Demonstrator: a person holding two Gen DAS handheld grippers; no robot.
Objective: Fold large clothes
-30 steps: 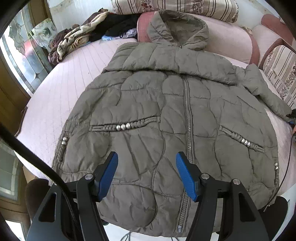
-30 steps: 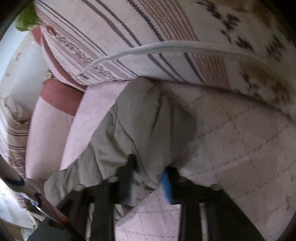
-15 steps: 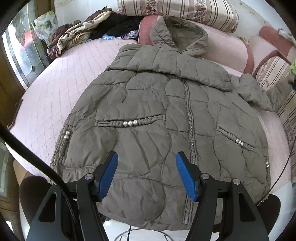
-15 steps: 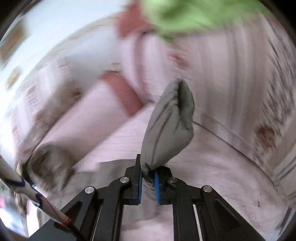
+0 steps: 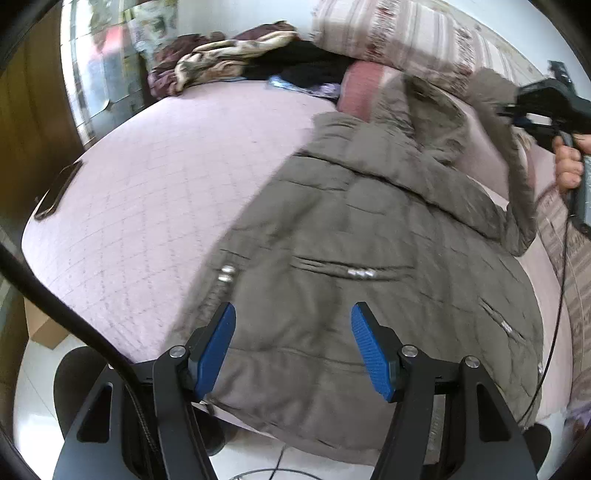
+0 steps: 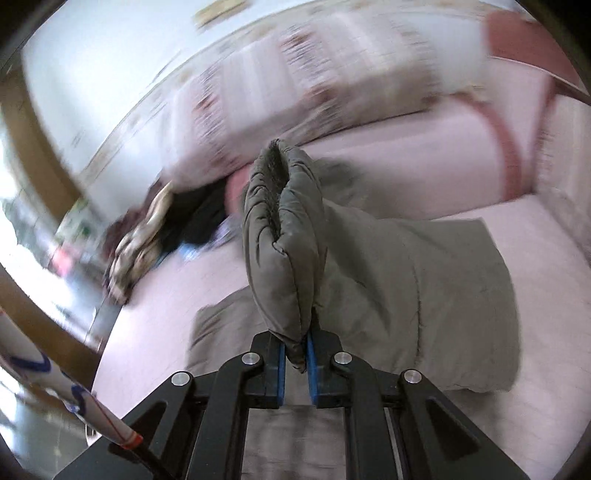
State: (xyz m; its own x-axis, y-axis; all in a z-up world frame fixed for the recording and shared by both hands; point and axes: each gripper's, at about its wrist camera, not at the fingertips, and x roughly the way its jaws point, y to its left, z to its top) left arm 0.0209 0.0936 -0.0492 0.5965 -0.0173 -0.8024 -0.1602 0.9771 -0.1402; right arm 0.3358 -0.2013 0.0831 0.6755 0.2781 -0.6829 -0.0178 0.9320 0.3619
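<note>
Right gripper (image 6: 295, 354): jaws clamped tight on the cuff end of a sleeve (image 6: 284, 236); blue pads press the padded fabric from both sides. The sleeve stands up from the jaws, its open, fuzzy-lined mouth uppermost. In the left wrist view the same gripper (image 5: 517, 114) appears at the upper right, gripped by a hand (image 5: 570, 162), with the sleeve (image 5: 517, 173) hanging from it down to the coat's shoulder.

Left gripper (image 5: 293, 345): jaws apart, nothing between the blue pads; it hovers over the lower hem area of the coat without a visible touch.

Coat (image 5: 369, 266): large, olive-grey, quilted, hooded. Lies front up across the bed, hem toward the near edge and partly overhanging it. Hood (image 5: 432, 107) rests against the pink bolster. Slanted pockets with metal studs (image 5: 362, 273) show on the front. Picture blurred, so finer detail cannot be told.

Bed (image 5: 147, 192): pink quilted cover, bare to the left of the coat.

Bolster (image 5: 362, 85): pink with a dark red band, at the head of the bed behind the hood.

Striped bedding (image 5: 399, 33): folded, stacked above the bolster.

Clothes heap (image 5: 236, 51): mixed dark and patterned garments, at the far left corner of the bed, well apart from the coat.

Cable (image 5: 557, 302): thin, dark, hanging from the right gripper along the right edge of the coat.
</note>
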